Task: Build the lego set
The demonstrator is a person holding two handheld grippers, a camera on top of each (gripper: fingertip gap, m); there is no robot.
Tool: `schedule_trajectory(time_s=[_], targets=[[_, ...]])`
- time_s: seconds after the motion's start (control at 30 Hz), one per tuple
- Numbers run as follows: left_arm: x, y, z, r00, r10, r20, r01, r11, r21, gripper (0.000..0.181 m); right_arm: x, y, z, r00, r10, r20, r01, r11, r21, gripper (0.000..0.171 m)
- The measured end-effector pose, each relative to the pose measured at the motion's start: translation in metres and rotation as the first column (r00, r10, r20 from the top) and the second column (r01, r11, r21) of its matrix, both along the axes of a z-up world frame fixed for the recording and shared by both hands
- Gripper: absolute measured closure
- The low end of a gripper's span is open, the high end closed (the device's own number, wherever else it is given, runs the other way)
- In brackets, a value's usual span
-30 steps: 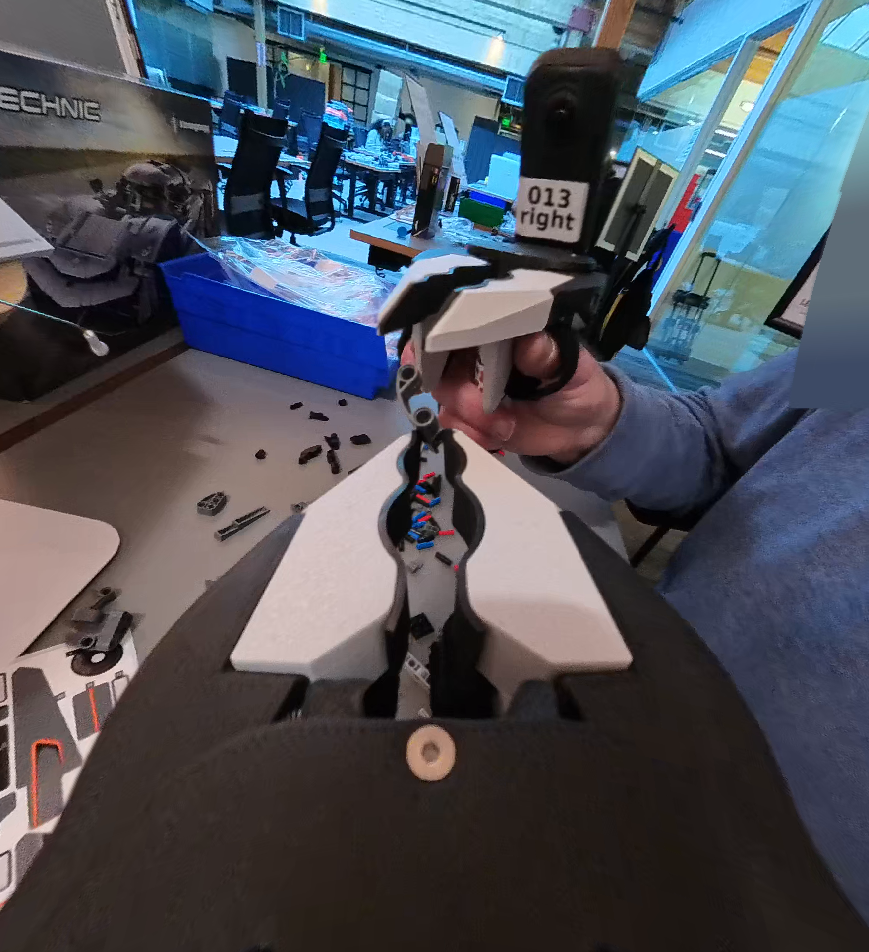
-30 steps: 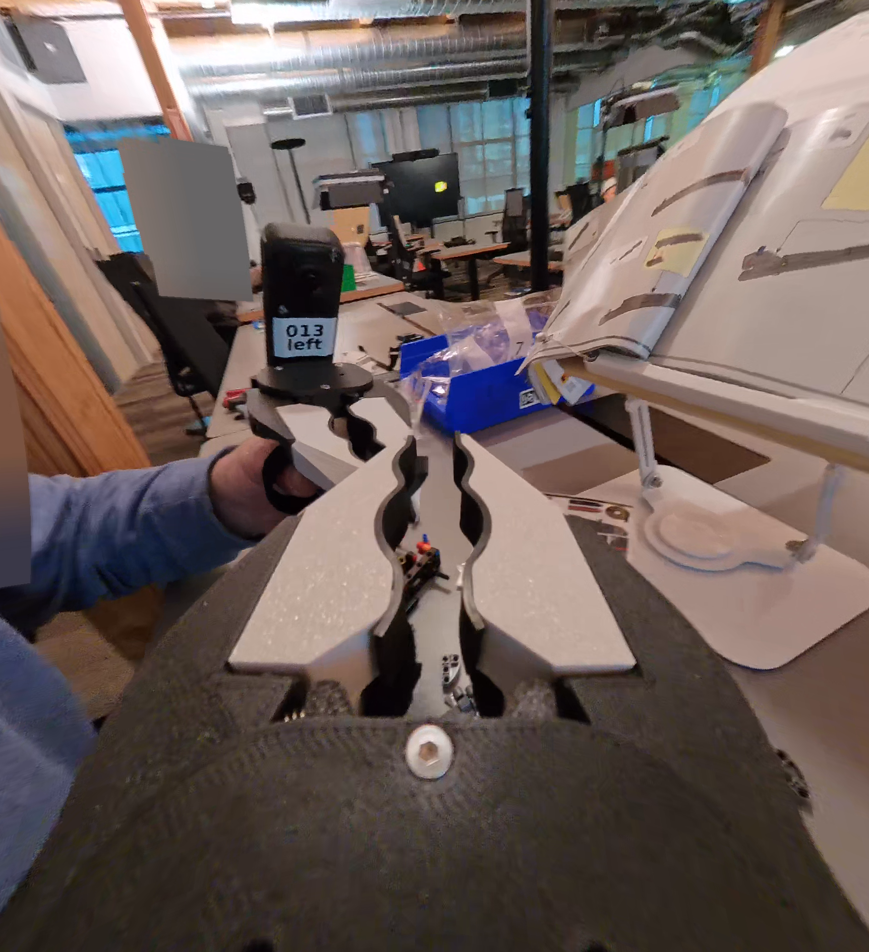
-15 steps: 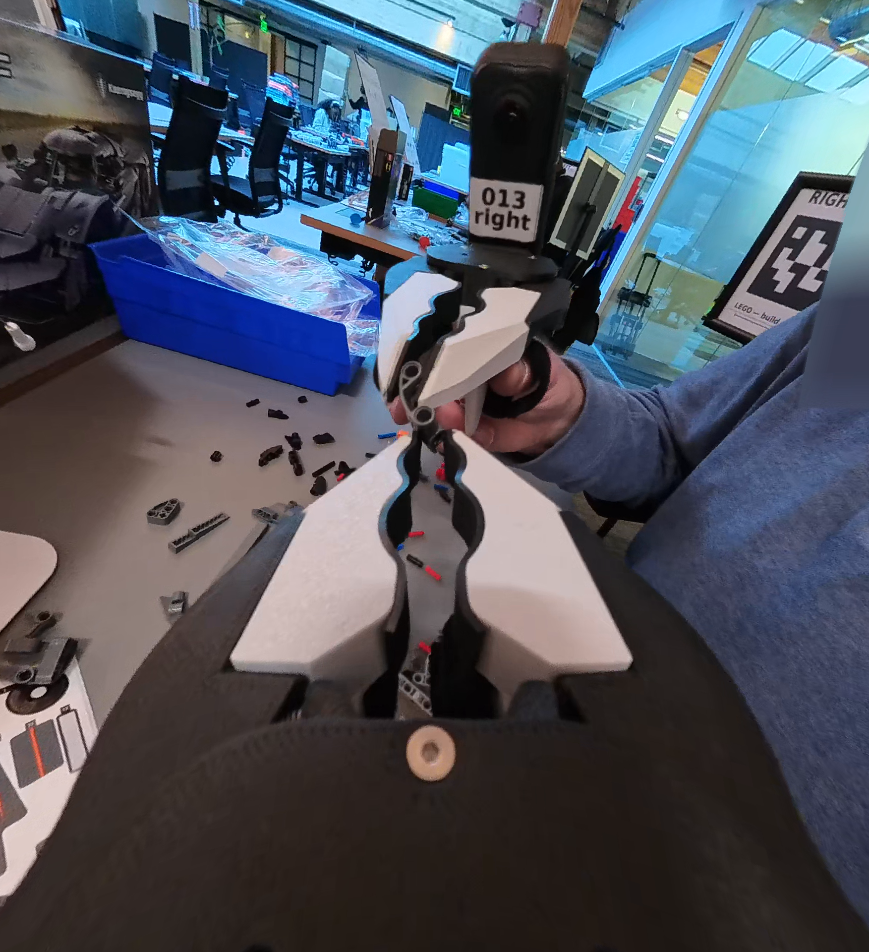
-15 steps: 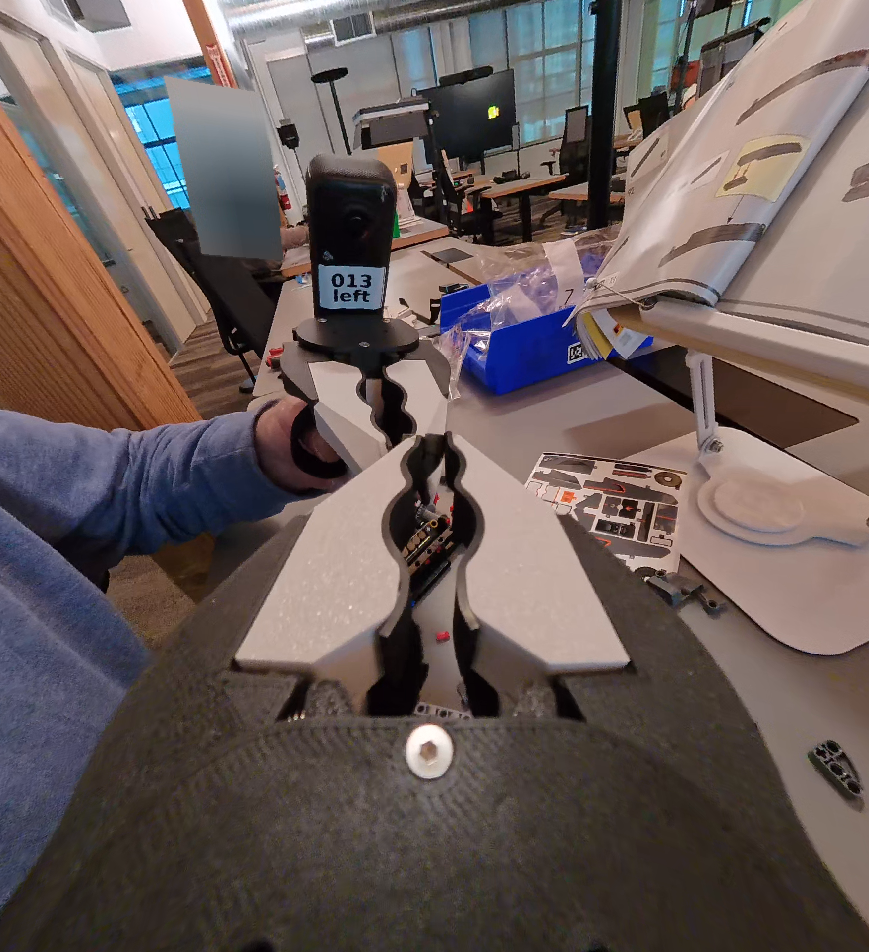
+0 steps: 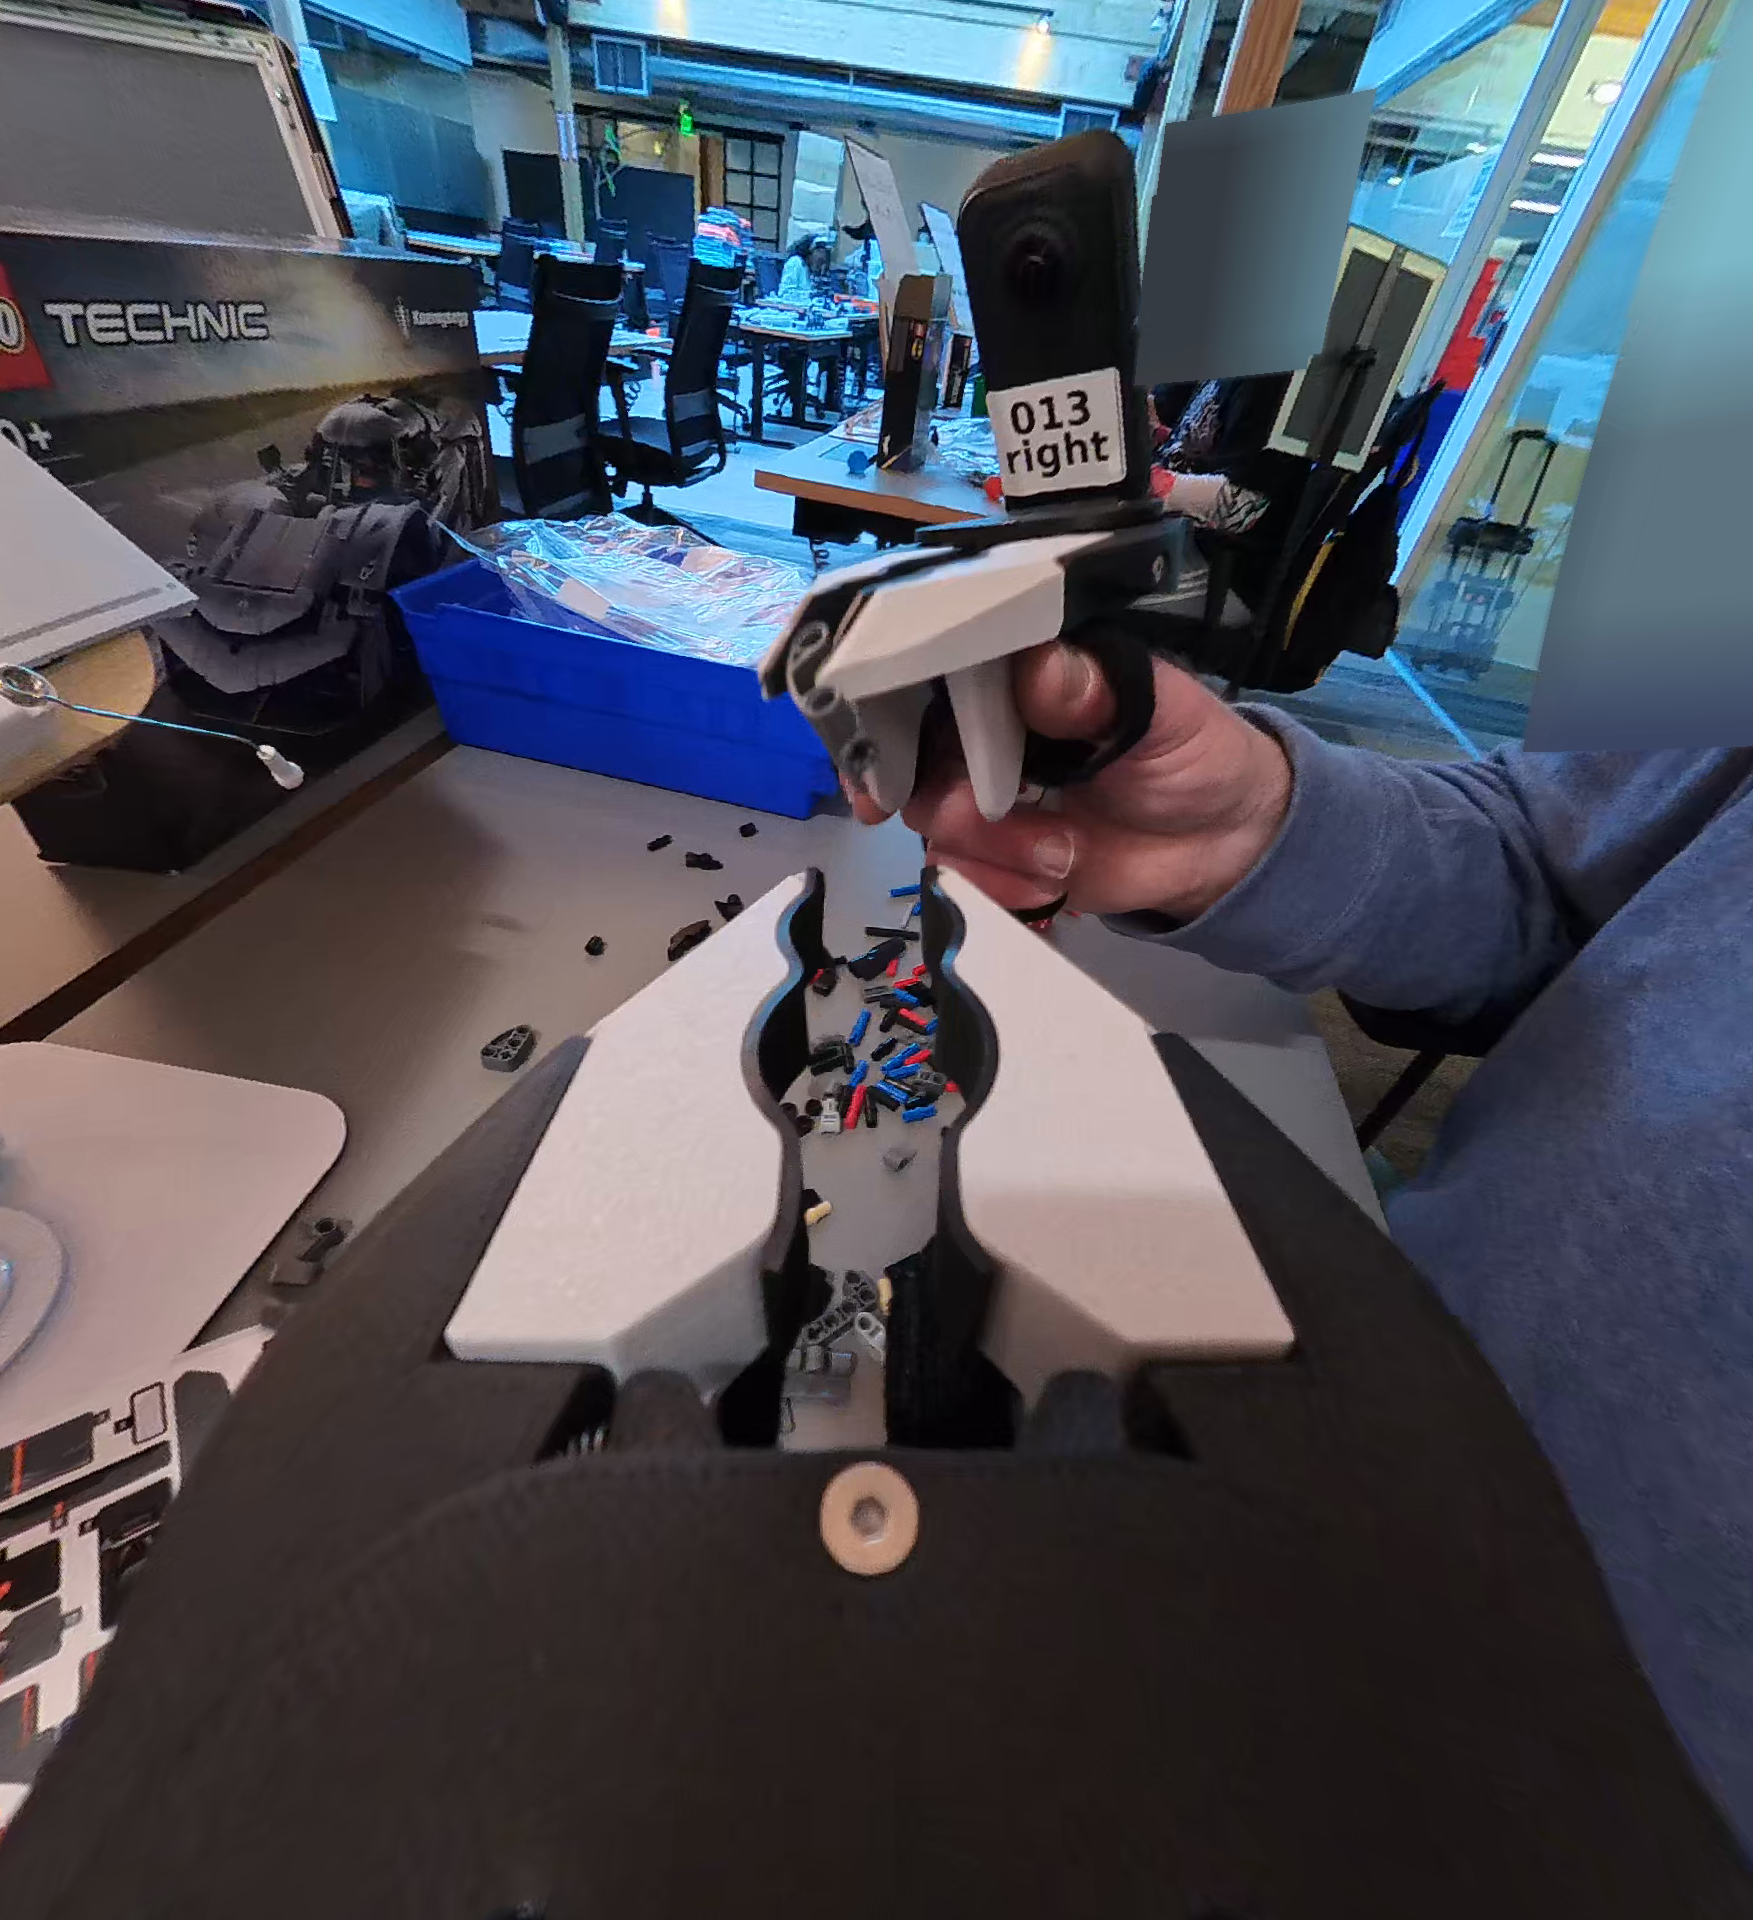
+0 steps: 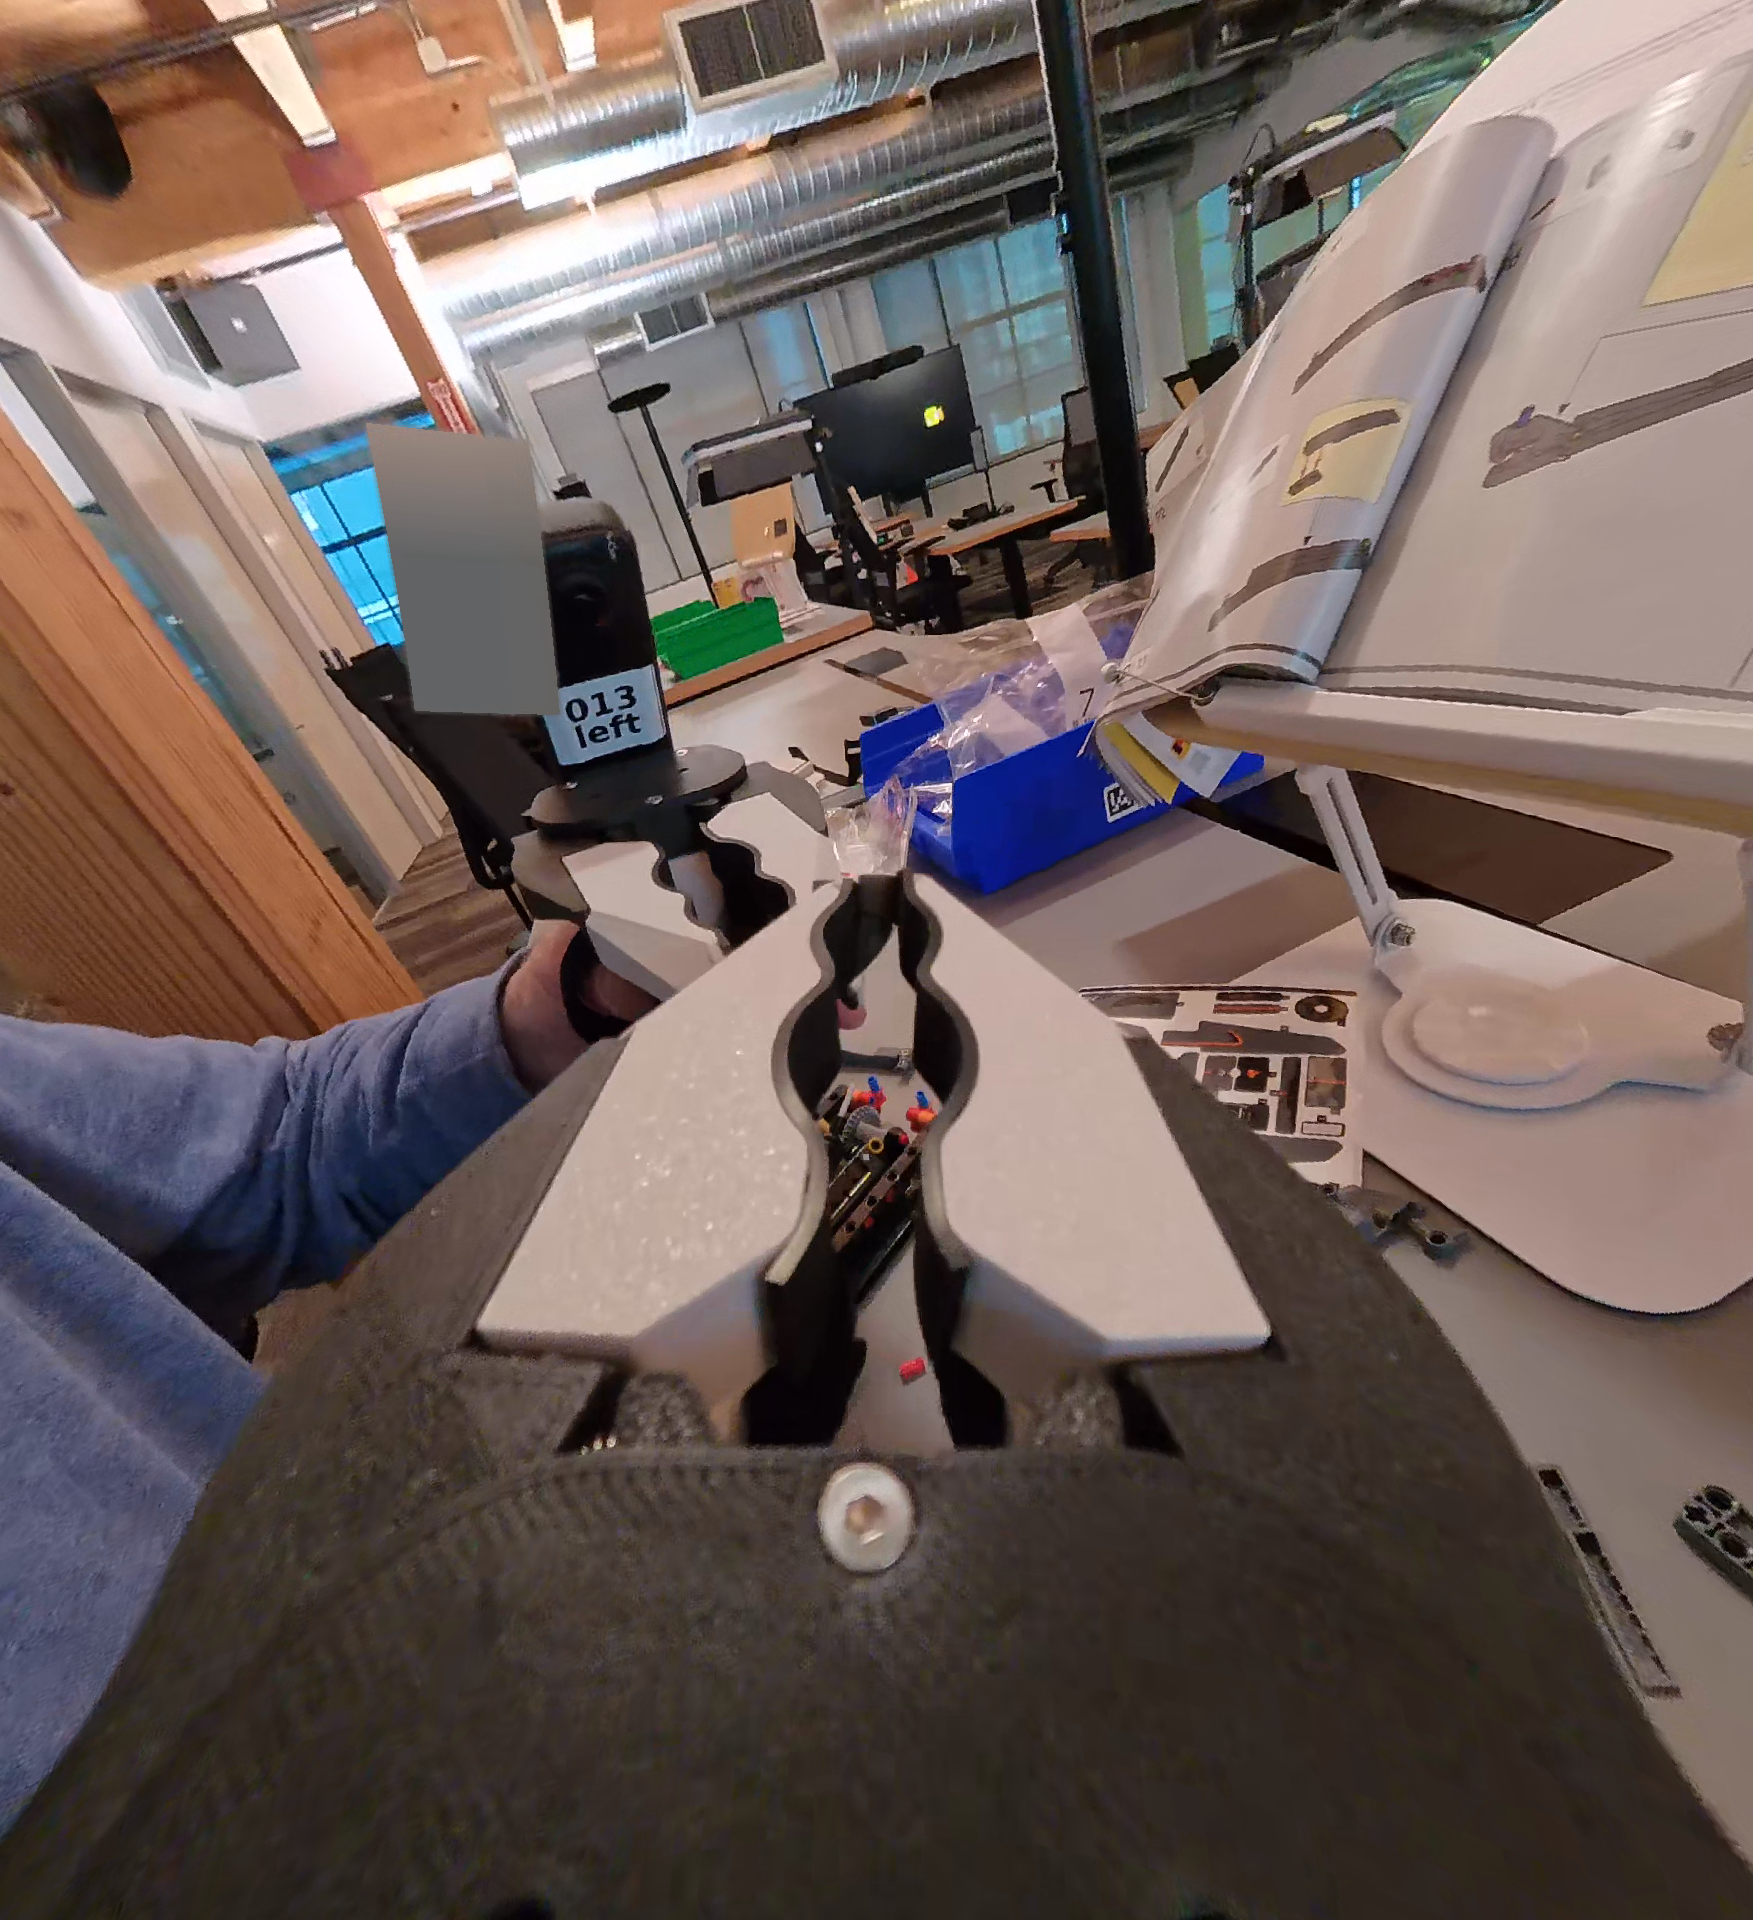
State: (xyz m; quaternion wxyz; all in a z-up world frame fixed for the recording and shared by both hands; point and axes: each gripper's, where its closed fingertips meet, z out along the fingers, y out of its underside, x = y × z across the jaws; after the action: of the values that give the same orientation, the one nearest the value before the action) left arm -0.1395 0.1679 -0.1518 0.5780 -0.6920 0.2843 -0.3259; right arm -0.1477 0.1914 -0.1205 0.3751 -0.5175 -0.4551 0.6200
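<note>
The right gripper (image 5: 818, 698) is clamped on a small grey lego beam (image 5: 834, 715), a short Technic-style piece with round pin holes, angled down toward 5 o'clock from the fingertips. In its own wrist view the tips (image 6: 877, 883) pinch together at 12 o'clock with the piece dark between them. The left gripper (image 5: 870, 894) is loosened, its 2 fingers apart and nothing between them, sitting just below the beam without touching it. Under it on the grey table (image 5: 352, 956) there's a scatter of blue, red and black pins (image 5: 877, 1060). A blue bin (image 5: 602, 696) with clear bags sits at 11 o'clock, and a sticker sheet (image 6: 1236, 1060) lies at 3 o'clock in the right wrist view beside the white stand (image 6: 1537, 1101) holding the instruction booklet (image 6: 1371, 416).
</note>
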Motion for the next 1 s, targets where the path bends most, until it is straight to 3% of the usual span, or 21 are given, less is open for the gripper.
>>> schedule_trajectory(time_s=[0.27, 0.37, 0.47, 0.53, 0.73, 0.83, 1.0], targets=[[-0.002, 0.008, 0.004, 0.996, 0.078, -0.036, -0.076, 0.996, 0.053, 0.163, 0.003, 0.004, 0.005, 1.0, -0.012, -0.018, 0.012, 1.0, -0.026, 0.167], [-0.007, 0.013, 0.009, 0.963, 0.198, -0.184, -0.162, 0.967, 0.196, 0.158, 0.002, 0.004, 0.003, 1.0, -0.009, -0.006, 0.009, 0.999, -0.044, 0.167], [-0.009, 0.014, 0.014, 0.859, 0.338, -0.385, -0.185, 0.906, 0.382, 0.159, 0.002, 0.006, 0.002, 1.0, -0.001, -0.006, 0.001, 0.997, -0.08, 0.167], [-0.005, 0.014, 0.011, 0.821, 0.353, -0.448, -0.176, 0.904, 0.389, 0.16, 0.002, 0.006, 0.001, 1.0, 0.003, -0.012, -0.004, 0.996, -0.094, 0.167], [0.011, 0.02, 0.005, 0.92, 0.261, -0.293, -0.203, 0.955, 0.215, 0.16, 0.001, 0.003, 0.004, 0.998, 0.001, -0.059, -0.007, 0.994, -0.106, 0.167], [0.015, 0.021, 0.012, 0.965, 0.209, -0.16, -0.184, 0.97, 0.16, 0.173, 0.001, 0.0, 0.005, 0.997, -0.004, -0.071, -0.003, 0.995, -0.097, 0.167], [0.008, 0.021, 0.022, 0.977, 0.196, -0.085, -0.184, 0.974, 0.133, 0.181, 0.002, 0.0, 0.007, 0.995, -0.013, -0.098, 0.005, 0.996, -0.09, 0.167]])
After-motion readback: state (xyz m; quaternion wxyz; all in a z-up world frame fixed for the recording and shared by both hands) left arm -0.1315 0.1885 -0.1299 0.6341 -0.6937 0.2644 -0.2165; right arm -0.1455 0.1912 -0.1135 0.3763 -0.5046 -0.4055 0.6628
